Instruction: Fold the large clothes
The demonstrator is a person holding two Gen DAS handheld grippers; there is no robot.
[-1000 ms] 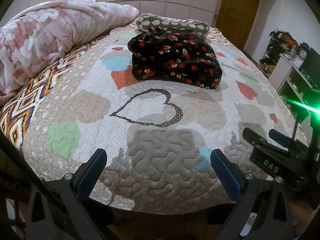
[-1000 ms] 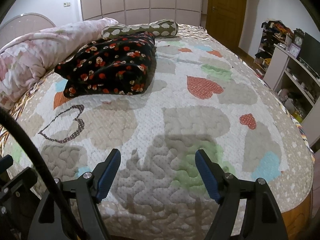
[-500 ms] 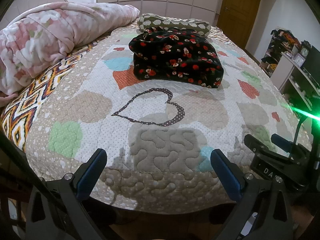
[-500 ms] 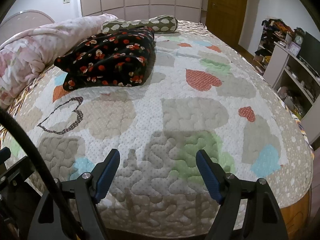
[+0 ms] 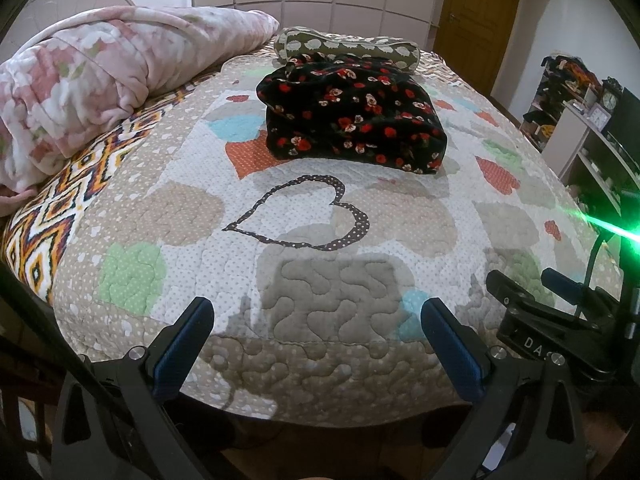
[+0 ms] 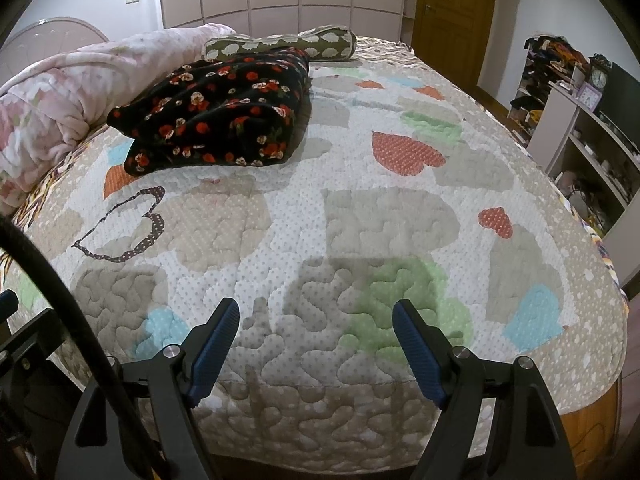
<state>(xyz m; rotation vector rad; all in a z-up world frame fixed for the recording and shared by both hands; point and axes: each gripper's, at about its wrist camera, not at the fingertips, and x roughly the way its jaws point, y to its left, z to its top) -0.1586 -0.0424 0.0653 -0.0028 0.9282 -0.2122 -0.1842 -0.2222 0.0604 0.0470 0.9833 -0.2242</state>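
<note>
A black garment with red and white flowers (image 5: 354, 114) (image 6: 218, 114) lies folded into a thick bundle on the far half of the bed. My left gripper (image 5: 318, 322) hovers open over the near edge of the quilt, well short of the garment, nothing between its blue-padded fingers. My right gripper (image 6: 316, 326) is also open and empty above the quilt's near edge, the garment far ahead to its left. In the left wrist view the right gripper's body (image 5: 560, 312) shows at the right.
A heart-patterned quilt (image 5: 180, 208) (image 6: 400, 220) covers the bed. A pink floral blanket (image 5: 100, 80) (image 6: 60, 104) is heaped on the left, a green bolster pillow (image 5: 348, 46) (image 6: 280, 42) behind the garment. Shelves with clutter (image 6: 580, 120) and a wooden door (image 6: 452, 4) stand at the right.
Both views have drawn back and lowered slightly, so more of the bed's near edge shows. Both grippers stay open and the garment has not moved.
</note>
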